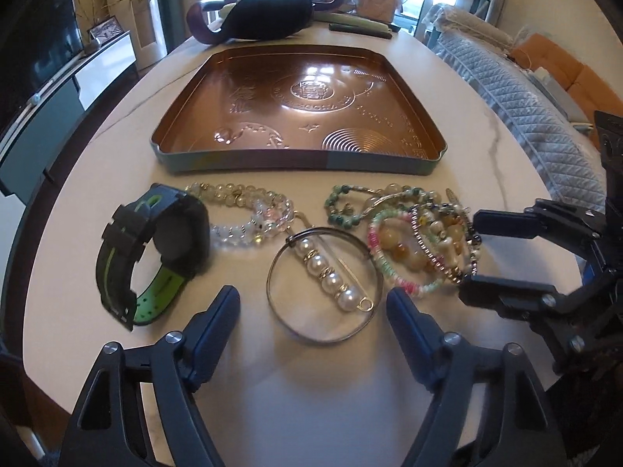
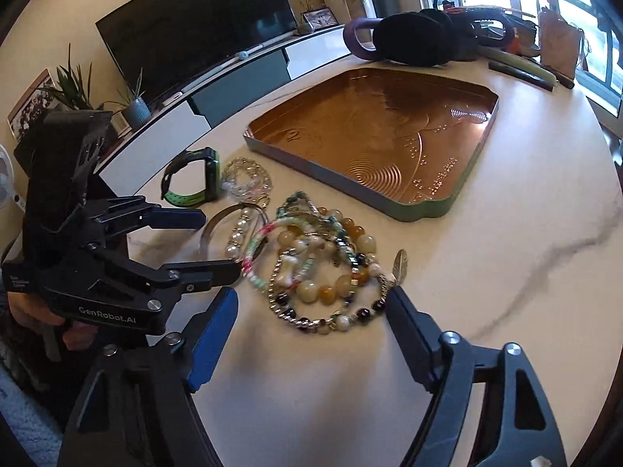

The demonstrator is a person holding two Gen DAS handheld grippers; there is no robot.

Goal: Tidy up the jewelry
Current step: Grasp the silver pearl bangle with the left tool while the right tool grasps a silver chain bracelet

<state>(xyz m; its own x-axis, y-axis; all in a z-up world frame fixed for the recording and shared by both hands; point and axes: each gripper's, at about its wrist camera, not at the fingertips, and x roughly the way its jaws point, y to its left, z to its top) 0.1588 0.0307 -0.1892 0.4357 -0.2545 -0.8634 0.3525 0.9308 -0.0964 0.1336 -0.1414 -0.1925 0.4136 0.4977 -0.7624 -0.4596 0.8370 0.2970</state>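
Both tongs, left (image 1: 313,303) and right (image 2: 311,307), gaped wide, gripping nothing, above white marble bench (image 2: 506,272); heaped beaded bracelets (image 2: 323,268) beside empty copper-coloured embossed tin tray (image 1: 296,159).

Bare table (image 2: 525,257) lies open toward its right edge, beside the tray (image 1: 241,165). The bracelet pile (image 2: 327,272), bangle (image 1: 323,284) and watch (image 1: 155,249) crowd the strip before the tray's near wall.
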